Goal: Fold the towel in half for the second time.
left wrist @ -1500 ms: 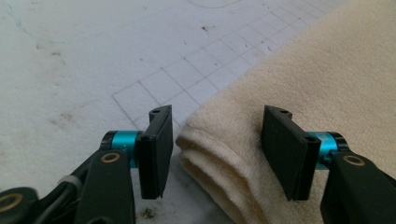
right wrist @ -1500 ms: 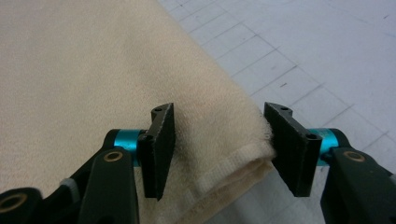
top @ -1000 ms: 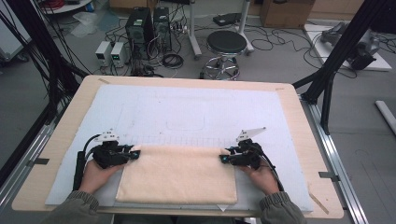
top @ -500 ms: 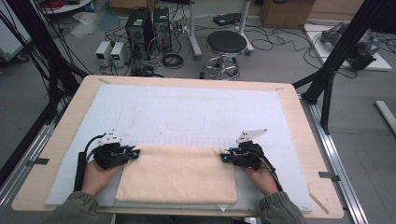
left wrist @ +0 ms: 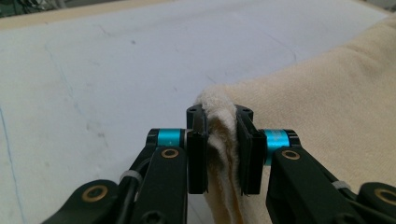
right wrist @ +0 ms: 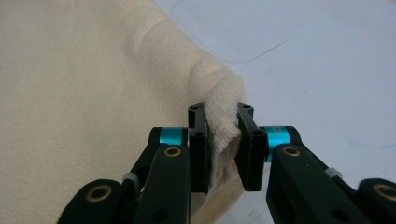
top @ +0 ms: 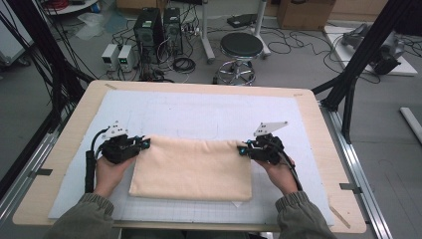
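A cream folded towel [top: 193,168] lies on the white mat near the table's front edge. My left gripper [top: 144,143] pinches the towel's far left corner, and its jaws have just been closing on the cloth. In the left gripper view the cream towel [left wrist: 327,102] bunches between the pads of the left gripper [left wrist: 219,140]. My right gripper [top: 242,150] grips the far right corner the same way, its jaws also just closed in. The right gripper view has a fold of the towel [right wrist: 93,93] squeezed in the right gripper [right wrist: 223,140]. Both corners are lifted slightly.
The white mat [top: 209,112] covers most of the wooden table [top: 69,129], with bare mat beyond the towel. A black stool [top: 241,47] and electronics boxes [top: 154,25] stand on the floor past the far edge. Black frame posts [top: 358,64] rise at the right.
Both grippers have risen a little with the towel's far corners in them. The far edge of the towel has lifted off the mat.
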Available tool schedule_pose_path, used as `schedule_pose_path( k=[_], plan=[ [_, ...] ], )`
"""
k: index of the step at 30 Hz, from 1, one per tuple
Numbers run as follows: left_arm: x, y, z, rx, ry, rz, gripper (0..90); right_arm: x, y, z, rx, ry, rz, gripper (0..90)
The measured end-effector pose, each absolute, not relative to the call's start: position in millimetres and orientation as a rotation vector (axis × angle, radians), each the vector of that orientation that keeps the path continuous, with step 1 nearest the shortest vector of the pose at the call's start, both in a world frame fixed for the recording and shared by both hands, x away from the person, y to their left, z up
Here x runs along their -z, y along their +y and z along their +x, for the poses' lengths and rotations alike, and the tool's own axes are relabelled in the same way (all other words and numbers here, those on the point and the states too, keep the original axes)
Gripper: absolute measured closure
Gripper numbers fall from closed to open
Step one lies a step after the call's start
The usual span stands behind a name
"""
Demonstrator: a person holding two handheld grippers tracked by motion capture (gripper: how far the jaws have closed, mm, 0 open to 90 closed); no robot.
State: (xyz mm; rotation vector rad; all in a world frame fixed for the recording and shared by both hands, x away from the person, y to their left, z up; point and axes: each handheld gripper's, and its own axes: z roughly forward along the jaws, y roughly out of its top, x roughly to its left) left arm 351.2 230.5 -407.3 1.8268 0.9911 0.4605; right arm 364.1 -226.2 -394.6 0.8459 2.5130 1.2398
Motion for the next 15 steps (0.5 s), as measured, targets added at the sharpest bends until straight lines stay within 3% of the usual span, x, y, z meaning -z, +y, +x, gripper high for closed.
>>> schedule_pose_path(
  k=[15],
  plan=[
    [387.4, 223.0, 410.8, -0.55, 1.054, 1.805, 76.7, 374.9, -223.3, 430.1, -1.224, 2.415, 0.944, 77.6]
  ],
)
